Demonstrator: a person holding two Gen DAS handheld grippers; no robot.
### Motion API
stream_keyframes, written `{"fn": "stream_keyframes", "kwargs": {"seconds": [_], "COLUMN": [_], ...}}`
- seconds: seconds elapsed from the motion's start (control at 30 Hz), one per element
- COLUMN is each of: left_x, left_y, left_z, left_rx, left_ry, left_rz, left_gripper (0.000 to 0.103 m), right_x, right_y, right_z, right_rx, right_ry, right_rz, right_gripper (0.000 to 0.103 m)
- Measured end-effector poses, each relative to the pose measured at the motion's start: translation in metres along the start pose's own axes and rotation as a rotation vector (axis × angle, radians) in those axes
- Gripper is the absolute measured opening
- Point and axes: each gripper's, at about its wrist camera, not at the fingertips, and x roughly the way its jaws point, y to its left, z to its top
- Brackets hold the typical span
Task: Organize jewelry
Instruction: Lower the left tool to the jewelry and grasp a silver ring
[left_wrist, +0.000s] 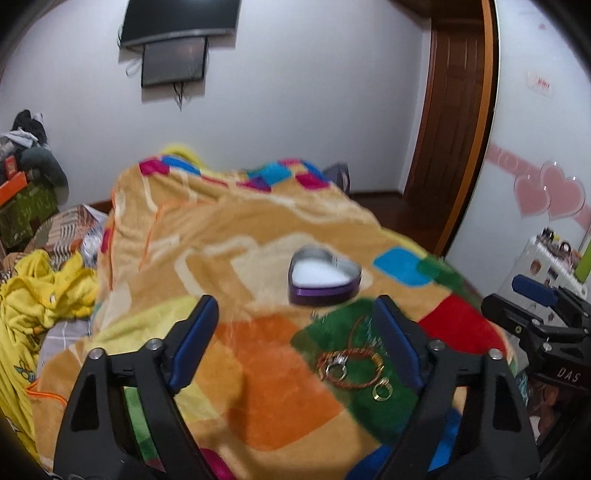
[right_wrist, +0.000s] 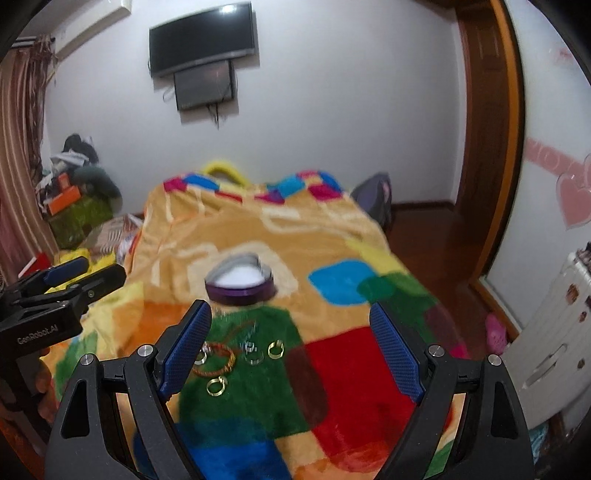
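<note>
An open heart-shaped purple tin (left_wrist: 324, 277) with white lining sits on the patterned blanket (left_wrist: 229, 236); it also shows in the right wrist view (right_wrist: 240, 282). In front of it, on a green patch, lie a copper-coloured bracelet (left_wrist: 351, 369) and several small rings (right_wrist: 275, 349), with the bracelet (right_wrist: 218, 362) left of them. My left gripper (left_wrist: 295, 321) is open and empty above the blanket, the jewelry near its right finger. My right gripper (right_wrist: 290, 328) is open and empty, the jewelry near its left finger.
The bed fills the middle. Yellow clothes (left_wrist: 33, 306) and boxes lie at the left. A white cabinet (right_wrist: 554, 332) stands at the right, beside a wooden door frame (right_wrist: 491, 147). A TV (right_wrist: 203, 40) hangs on the far wall.
</note>
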Motion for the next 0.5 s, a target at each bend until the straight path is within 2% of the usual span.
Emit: {"fn": "stream_keyframes", "kwargs": {"seconds": [0.1, 0.23, 0.43, 0.5], "left_x": [0.018, 0.042, 0.081, 0.093], "left_y": [0.003, 0.005, 0.01, 0.009], "left_z": [-0.009, -0.016, -0.009, -0.006], "left_rx": [0.01, 0.027, 0.014, 0.015], "left_ry": [0.057, 0.13, 0.223, 0.254], "left_rz": [-0.01, -0.036, -0.128, -0.158], "left_gripper": [0.073, 0.057, 0.039, 0.037], "right_x": [0.014, 0.033, 0.063, 0.072], "right_y": [-0.002, -0.005, -0.009, -0.009], "right_z": [-0.006, -0.012, -0.019, -0.022], "right_rx": [-0.007, -0.01, 0.001, -0.004], "right_ry": [0.053, 0.124, 0.203, 0.229], "right_rz": [0.001, 0.025, 0.067, 0.082], "right_gripper": [0.077, 0.067, 0.051, 0.047]}}
